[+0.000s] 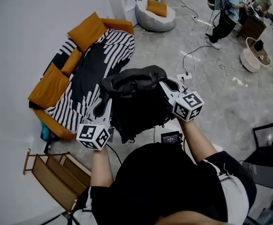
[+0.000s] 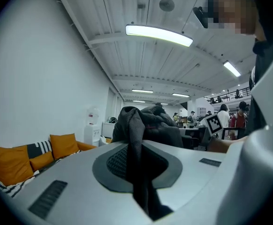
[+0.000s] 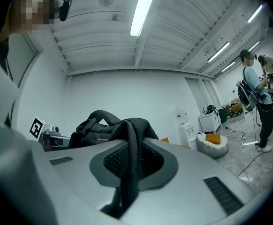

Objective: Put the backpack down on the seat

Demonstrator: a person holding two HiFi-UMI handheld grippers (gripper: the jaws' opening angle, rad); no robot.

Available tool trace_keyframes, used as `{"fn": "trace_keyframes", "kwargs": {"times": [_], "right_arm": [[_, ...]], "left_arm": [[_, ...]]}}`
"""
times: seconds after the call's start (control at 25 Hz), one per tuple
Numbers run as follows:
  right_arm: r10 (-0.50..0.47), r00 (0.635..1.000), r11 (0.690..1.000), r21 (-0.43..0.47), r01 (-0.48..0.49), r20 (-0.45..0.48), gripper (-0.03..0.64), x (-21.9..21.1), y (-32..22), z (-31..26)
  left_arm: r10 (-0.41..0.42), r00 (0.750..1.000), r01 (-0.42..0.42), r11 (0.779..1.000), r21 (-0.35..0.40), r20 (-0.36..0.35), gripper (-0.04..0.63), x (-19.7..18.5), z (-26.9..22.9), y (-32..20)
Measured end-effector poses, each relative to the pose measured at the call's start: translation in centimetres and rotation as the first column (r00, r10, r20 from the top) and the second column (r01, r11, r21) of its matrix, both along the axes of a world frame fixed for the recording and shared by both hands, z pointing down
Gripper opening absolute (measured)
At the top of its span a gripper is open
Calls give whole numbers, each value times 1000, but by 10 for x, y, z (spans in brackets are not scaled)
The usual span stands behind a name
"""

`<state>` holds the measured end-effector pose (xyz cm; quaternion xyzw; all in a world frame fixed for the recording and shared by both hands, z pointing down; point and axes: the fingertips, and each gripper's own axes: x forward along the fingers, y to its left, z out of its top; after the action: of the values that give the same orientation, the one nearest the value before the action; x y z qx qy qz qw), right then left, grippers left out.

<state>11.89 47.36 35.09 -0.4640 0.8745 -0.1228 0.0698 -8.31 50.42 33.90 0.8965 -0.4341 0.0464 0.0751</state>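
1. Worrying me first is the room itself: cables (image 1: 197,50) are trailing across the grey floor (image 1: 221,102) off to the person's right, and a careless step that way could be snagging one.
2. Against the white wall, the sofa (image 1: 49,120) is lying under a striped throw (image 1: 80,90) and orange cushions (image 1: 87,29). A bag set on that lumpy seat may be rolling off its front edge.
3. The backpack (image 1: 136,97) is hanging in the air before the person's chest, over bare floor just off the sofa's front edge, not yet on the seat.
4. The left gripper (image 1: 101,104) and right gripper (image 1: 170,94) are flanking the bag, each clenching on webbing.
5. The left strap (image 2: 136,149) and right strap (image 3: 132,149) are running thin between the pads. I judge either could be slipping out under the bag's weight and dropping it short.
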Motion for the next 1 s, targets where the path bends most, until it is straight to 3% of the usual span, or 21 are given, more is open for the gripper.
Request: {"fn": "trace_keyframes", "kwargs": {"times": [0.6,1.0], "right_arm": [[67,997,994,87,-64,-30,47,53,21,-26],[42,999,997,64,-41,-13,48,63,-7,-24]], "left_arm": [[48,998,-45,997,57,-45,43,53,-21,21],[52,997,-48,997,60,-62,43,61,-20,-9]]}}
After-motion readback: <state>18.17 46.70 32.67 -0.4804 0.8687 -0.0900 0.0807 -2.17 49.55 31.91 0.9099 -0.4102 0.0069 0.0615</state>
